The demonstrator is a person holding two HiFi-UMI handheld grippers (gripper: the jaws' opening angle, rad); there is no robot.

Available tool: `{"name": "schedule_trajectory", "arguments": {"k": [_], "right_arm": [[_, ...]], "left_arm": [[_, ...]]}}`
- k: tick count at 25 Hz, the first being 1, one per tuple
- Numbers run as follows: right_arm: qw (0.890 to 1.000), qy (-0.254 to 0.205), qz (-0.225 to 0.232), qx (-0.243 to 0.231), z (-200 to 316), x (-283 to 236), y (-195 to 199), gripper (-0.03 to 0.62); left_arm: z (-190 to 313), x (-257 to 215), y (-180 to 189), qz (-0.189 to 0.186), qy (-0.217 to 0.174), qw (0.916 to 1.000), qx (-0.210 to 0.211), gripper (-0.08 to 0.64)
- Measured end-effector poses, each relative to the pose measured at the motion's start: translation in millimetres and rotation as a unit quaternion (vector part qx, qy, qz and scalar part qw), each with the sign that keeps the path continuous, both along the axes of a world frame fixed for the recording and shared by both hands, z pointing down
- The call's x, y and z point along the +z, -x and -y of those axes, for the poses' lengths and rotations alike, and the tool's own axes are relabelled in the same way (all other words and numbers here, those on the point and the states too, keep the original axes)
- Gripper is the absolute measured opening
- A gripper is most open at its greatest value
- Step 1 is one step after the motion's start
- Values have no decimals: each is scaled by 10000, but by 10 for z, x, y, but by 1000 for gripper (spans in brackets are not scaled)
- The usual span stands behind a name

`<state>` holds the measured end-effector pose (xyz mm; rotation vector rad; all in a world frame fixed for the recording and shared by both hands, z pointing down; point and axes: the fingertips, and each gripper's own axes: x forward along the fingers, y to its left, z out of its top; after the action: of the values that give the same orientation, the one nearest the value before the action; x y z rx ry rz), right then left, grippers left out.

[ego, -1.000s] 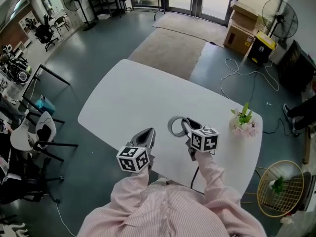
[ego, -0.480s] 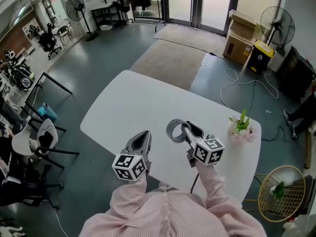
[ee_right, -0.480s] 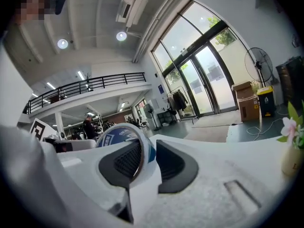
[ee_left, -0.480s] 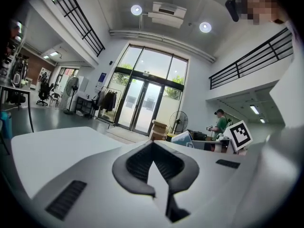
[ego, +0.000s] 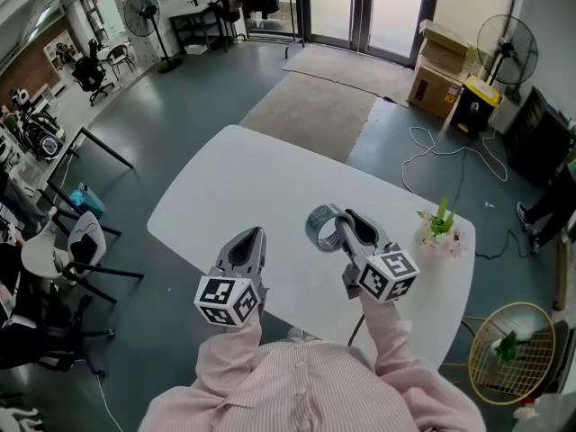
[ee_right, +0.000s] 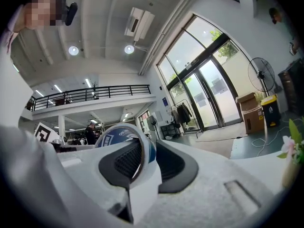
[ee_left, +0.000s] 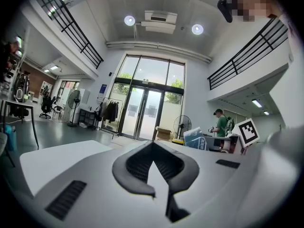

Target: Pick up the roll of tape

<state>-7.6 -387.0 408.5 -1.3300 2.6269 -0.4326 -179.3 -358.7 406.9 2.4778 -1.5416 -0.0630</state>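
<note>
One obstacle is seen on the desk point(ego: 225, 183): a small potted plant point(ego: 440, 227) at its right edge. Open desk surface is left beyond and left of the plant. The right gripper point(ego: 342, 226), fingers clamped on the tape roll point(ego: 317, 223), is held near the plant's left, apart from it. The left gripper point(ego: 247, 241) is farther left.

1. The table point(ego: 234, 187) is white with rounded corners and stands on a grey floor point(ego: 180, 106)
2. A small pot of pale flowers point(ego: 442, 228) with green leaves stands upright on the table, near its right edge
3. On the floor beyond the table lie a beige rug point(ego: 315, 106), just past the far edge, and a loose white cable point(ego: 441, 147)
</note>
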Motion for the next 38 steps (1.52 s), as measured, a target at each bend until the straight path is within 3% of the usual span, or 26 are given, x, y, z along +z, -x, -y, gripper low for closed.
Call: {"name": "schedule_trajectory", "arguments": {"k": [14,38], "right_arm": [[9993,-327,-3,205,-144,-203,-134,92],[9983,-211,-299,459,-109,-79,-222,91]], "left_arm": [[-127,-236,124,160,-324,9992,-164,2],[-112,-48,203,310,-91,9993,-210,2]]}}
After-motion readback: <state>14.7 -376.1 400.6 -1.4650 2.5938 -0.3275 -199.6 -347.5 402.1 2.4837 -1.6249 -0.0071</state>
